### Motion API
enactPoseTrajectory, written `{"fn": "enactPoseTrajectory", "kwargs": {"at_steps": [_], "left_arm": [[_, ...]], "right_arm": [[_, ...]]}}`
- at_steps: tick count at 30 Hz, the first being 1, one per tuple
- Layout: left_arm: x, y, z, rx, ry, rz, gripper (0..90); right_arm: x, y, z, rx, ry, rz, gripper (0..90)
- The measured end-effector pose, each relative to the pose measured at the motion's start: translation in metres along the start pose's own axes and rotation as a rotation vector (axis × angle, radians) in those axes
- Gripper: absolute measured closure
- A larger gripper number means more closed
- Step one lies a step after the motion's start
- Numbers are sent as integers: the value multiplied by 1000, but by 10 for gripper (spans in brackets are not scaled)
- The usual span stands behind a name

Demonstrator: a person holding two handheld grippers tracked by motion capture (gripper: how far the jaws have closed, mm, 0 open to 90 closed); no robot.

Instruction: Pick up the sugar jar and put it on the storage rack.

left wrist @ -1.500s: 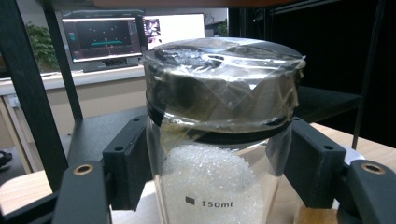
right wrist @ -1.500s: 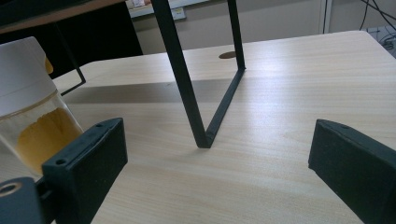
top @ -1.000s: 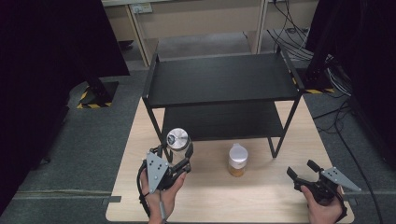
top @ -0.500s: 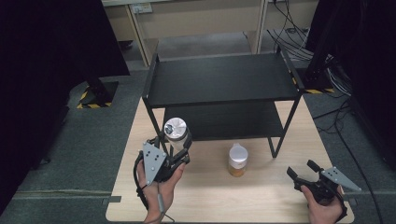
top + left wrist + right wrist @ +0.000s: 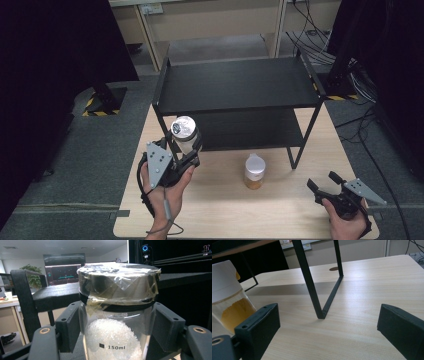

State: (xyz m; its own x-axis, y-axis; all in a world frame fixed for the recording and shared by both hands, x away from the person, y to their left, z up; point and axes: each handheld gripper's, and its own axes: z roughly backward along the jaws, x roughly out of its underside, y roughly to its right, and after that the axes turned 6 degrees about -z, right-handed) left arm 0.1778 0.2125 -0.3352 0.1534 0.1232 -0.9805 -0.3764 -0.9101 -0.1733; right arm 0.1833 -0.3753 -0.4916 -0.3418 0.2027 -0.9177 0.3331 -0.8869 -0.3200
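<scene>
The left gripper point(image 5: 186, 156) is clamped on a clear glass jar with a tape-wrapped black lid point(image 5: 184, 133), and the jar is up off the light wooden table point(image 5: 280, 210), riding higher than it was a second ago. In the left gripper view both black jaws press on the jar's point(image 5: 117, 315) glass sides, white crystals heaped inside it above a "150ml" mark. It hangs upright at the front left corner of the black two-tier metal shelf rack point(image 5: 240, 87), its lid close beside the rack's front left post, about level with the lower shelf.

Over to the right gripper point(image 5: 327, 183): jaws spread wide, nothing between them, resting low on the table well out in front of the rack's front right leg. A small jar with a white cap and yellow-orange powder point(image 5: 254, 171) stands on the table just in front of the rack, between the two grippers; the right gripper view catches it point(image 5: 229, 305) beside its left jaw, apart from it.
</scene>
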Motion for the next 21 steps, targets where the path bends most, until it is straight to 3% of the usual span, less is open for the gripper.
{"fn": "enactPoseTrajectory", "kwargs": {"at_steps": [21], "left_arm": [[-25,-5,-10,-13,18,5,310]], "right_arm": [[-1,1,0,-3,-4,-5,46]]}}
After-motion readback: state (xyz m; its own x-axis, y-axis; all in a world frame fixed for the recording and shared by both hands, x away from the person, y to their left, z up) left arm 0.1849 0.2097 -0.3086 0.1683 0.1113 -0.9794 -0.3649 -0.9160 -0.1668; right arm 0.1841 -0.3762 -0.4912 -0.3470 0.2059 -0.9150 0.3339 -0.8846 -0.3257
